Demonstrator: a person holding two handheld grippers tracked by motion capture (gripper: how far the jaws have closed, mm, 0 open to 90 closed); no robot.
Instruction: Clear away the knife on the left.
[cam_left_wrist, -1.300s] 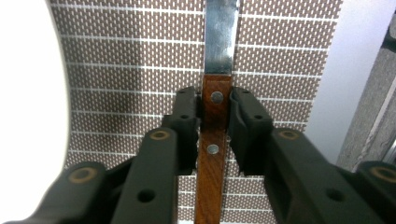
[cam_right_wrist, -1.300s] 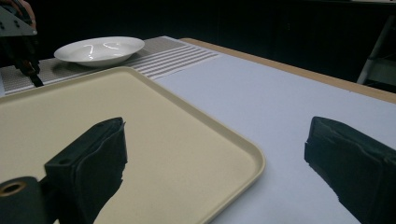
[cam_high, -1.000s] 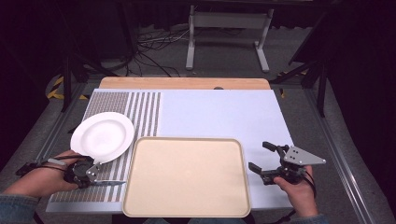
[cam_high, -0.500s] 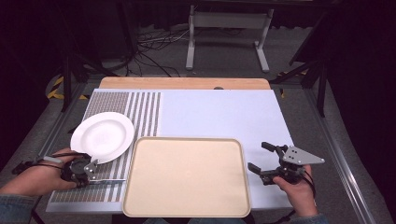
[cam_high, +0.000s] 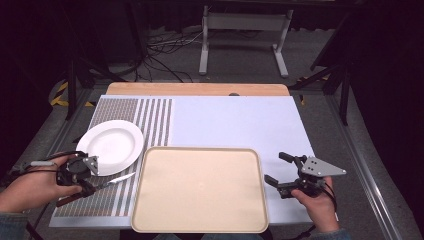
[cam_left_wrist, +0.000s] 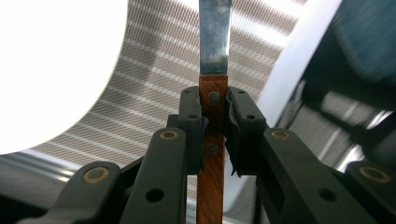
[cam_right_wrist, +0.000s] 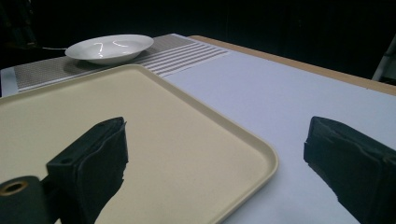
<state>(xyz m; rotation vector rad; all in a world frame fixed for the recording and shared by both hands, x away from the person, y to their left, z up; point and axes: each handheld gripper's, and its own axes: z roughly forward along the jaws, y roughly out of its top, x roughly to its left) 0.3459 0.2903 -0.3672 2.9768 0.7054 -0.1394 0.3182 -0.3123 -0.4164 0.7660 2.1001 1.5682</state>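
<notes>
Presently: left tongs (cam_left_wrist: 215, 128) clenched on wooden-handled steel knife (cam_left_wrist: 214, 56) beside round white plate (cam_high: 110, 146); right tongs (cam_high: 280, 168) released beside beige rectangular tray (cam_high: 200, 190).

High view: overhead, facing forward and down across the table (cam_high: 240, 120). Gripper views: close, low, along own jaws. Shared: white plate (cam_high: 111, 144) (cam_left_wrist: 51, 65) (cam_right_wrist: 109, 47), striped mat (cam_high: 150, 117) (cam_left_wrist: 154, 93) (cam_right_wrist: 182, 53).

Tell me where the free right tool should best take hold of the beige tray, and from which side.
Probably the tray's right rim, from the right. The right tool sits open beside that edge, and in the right gripper view the raised lip stands above the table, thin enough to pinch. The flat middle offers nothing to close on.
</notes>
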